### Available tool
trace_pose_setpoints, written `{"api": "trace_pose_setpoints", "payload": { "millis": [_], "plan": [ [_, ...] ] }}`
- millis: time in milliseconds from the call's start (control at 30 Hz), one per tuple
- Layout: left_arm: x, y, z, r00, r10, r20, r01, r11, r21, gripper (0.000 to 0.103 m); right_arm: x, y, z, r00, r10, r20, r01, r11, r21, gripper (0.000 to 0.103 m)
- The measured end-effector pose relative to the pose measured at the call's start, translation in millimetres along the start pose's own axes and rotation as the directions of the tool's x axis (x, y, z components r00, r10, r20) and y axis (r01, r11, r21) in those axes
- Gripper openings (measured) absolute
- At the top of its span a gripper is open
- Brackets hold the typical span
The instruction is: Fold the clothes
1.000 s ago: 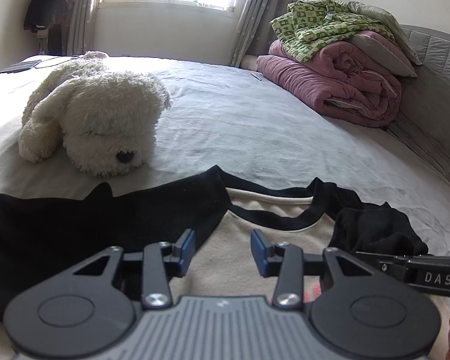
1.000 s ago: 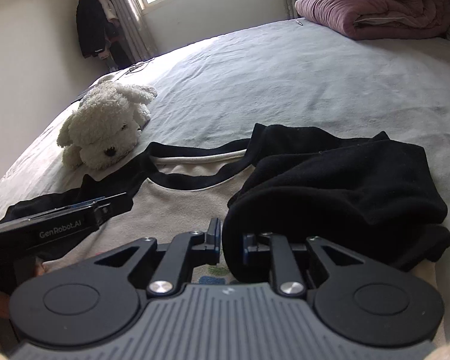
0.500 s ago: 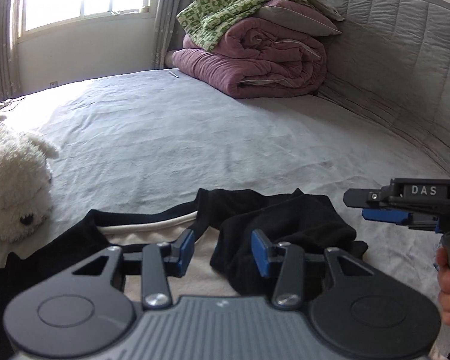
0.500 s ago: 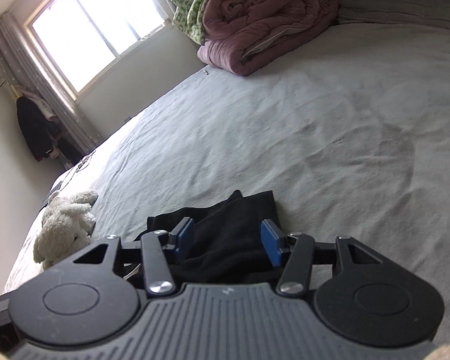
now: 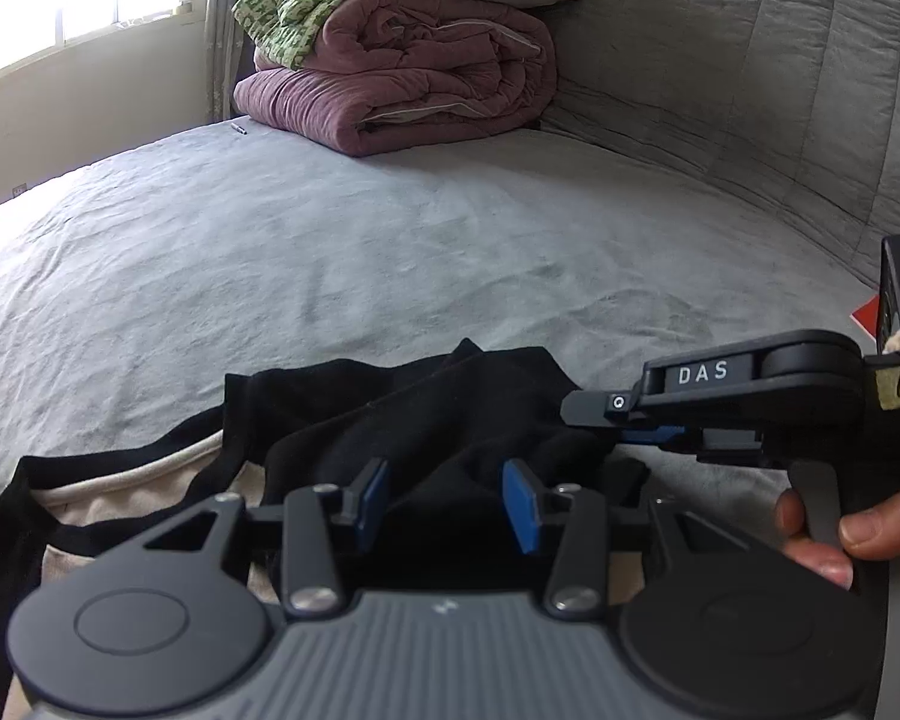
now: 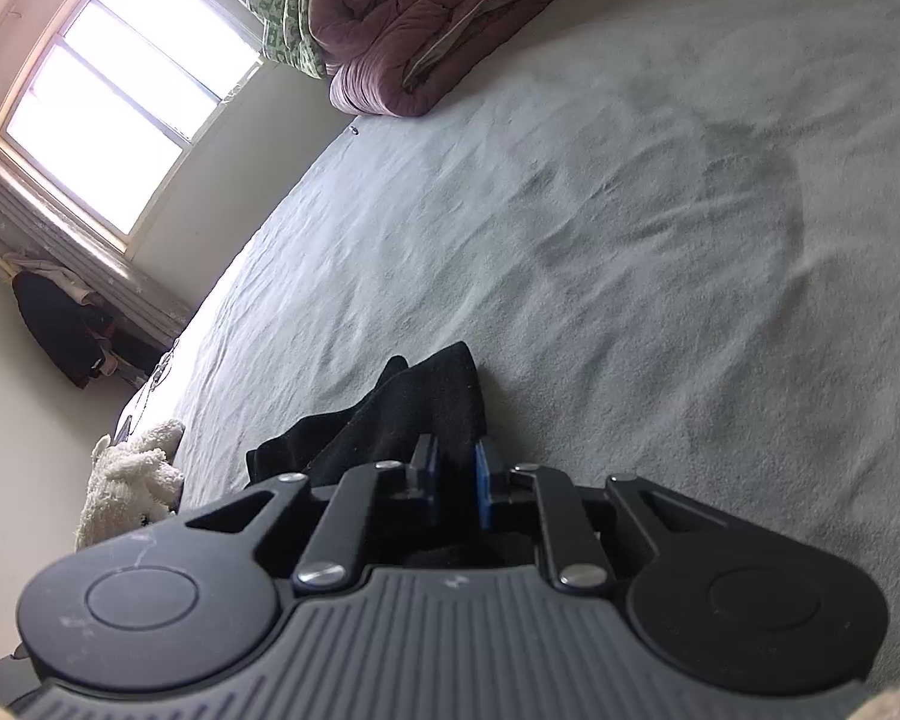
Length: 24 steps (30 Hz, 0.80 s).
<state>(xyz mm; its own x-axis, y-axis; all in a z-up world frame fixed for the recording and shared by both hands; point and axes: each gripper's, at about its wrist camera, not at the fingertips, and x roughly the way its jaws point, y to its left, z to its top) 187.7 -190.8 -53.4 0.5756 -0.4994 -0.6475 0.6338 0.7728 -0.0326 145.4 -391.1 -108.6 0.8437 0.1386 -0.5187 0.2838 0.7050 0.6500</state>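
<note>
A cream shirt with black sleeves and black collar (image 5: pixel 126 486) lies on the grey bed. Its black sleeve (image 5: pixel 438 414) is bunched on the right side. My left gripper (image 5: pixel 444 501) is open and hovers over the bunched sleeve, empty. My right gripper (image 6: pixel 455 480) is shut on the black sleeve (image 6: pixel 414 408), which sticks out past its blue pads. The right gripper also shows from the side in the left wrist view (image 5: pixel 648 435), at the sleeve's right edge.
A folded maroon quilt (image 5: pixel 414 84) with a green patterned cloth and a pillow is stacked at the far end by the padded grey headboard (image 5: pixel 780 96). A white plush dog (image 6: pixel 132 486) lies at the left. The grey bedspread (image 6: pixel 630 228) stretches beyond the shirt.
Both views swung right toward the headboard. My right gripper opened, then closed on the black sleeve. My left gripper stayed open and moved over the bunched sleeve.
</note>
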Motion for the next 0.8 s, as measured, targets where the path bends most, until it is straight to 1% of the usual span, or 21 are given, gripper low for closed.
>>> {"api": "trace_pose_setpoints", "payload": {
  "millis": [33,67,100,167,200,300,367,433,467,533,567,600,633,667,700,733,767,800],
  "plan": [
    [0,0,-1,1.000,-0.006,0.004,0.006,1.000,0.000,0.049,-2,1,0,1.000,0.009,0.012,-0.009,1.000,-0.002,0.009],
    [-1,-1,-1,1.000,-0.013,0.008,0.013,1.000,0.000,0.051,-7,3,1,0.999,0.035,0.037,-0.035,0.999,-0.007,0.009],
    [-2,-1,-1,1.000,-0.019,0.014,0.019,1.000,-0.001,0.052,-12,5,3,0.996,0.062,0.061,-0.062,0.998,-0.011,0.009],
    [-5,0,-3,0.999,-0.031,0.031,0.031,1.000,-0.002,0.053,-18,11,3,0.986,0.148,0.082,-0.147,0.989,-0.018,0.009],
    [-8,0,-4,0.998,-0.038,0.042,0.038,0.999,-0.002,0.053,-19,13,3,0.976,0.205,0.077,-0.205,0.979,-0.013,0.009],
    [-18,5,-9,0.995,-0.070,0.073,0.071,0.997,-0.007,0.053,-17,26,1,0.934,0.355,0.037,-0.355,0.935,-0.006,0.008],
    [-28,12,-14,0.989,-0.107,0.101,0.109,0.994,-0.018,0.053,-14,37,-3,0.909,0.417,0.002,-0.417,0.909,-0.008,0.008],
    [-44,26,-22,0.980,-0.148,0.132,0.157,0.986,-0.059,0.054,-11,48,-7,0.884,0.467,-0.035,-0.467,0.884,-0.003,0.008],
    [-50,35,-26,0.977,-0.158,0.146,0.172,0.981,-0.089,0.055,-9,53,-9,0.878,0.477,-0.050,-0.477,0.879,-0.006,0.008],
    [-63,54,-34,0.969,-0.173,0.175,0.200,0.968,-0.152,0.056,-9,60,-10,0.886,0.459,-0.063,-0.461,0.887,-0.028,0.008],
    [-65,63,-36,0.969,-0.168,0.182,0.202,0.961,-0.189,0.056,-9,63,-11,0.896,0.440,-0.065,-0.443,0.896,-0.042,0.008],
    [-67,73,-39,0.969,-0.161,0.187,0.202,0.953,-0.227,0.056,-12,64,-9,0.924,0.379,-0.048,-0.382,0.922,-0.071,0.008],
    [-69,82,-41,0.969,-0.155,0.192,0.203,0.943,-0.265,0.056,-14,64,-7,0.948,0.316,-0.026,-0.317,0.944,-0.097,0.012],
    [-69,88,-42,0.971,-0.142,0.190,0.194,0.938,-0.287,0.056,-16,62,-4,0.968,0.250,0.006,-0.248,0.962,-0.115,0.017],
    [-68,93,-42,0.974,-0.130,0.187,0.183,0.934,-0.308,0.056,-17,57,-1,0.981,0.195,0.023,-0.191,0.975,-0.115,0.018],
    [-68,94,-42,0.974,-0.125,0.188,0.181,0.931,-0.317,0.056,-18,52,1,0.990,0.139,0.039,-0.134,0.984,-0.113,0.022],
    [-67,96,-42,0.974,-0.122,0.189,0.180,0.928,-0.326,0.056,-19,46,4,0.995,0.083,0.055,-0.076,0.991,-0.111,0.032],
    [-65,97,-42,0.973,-0.129,0.193,0.189,0.924,-0.332,0.056,-20,41,5,0.997,0.028,0.071,-0.021,0.994,-0.108,0.057]
  ]
}}
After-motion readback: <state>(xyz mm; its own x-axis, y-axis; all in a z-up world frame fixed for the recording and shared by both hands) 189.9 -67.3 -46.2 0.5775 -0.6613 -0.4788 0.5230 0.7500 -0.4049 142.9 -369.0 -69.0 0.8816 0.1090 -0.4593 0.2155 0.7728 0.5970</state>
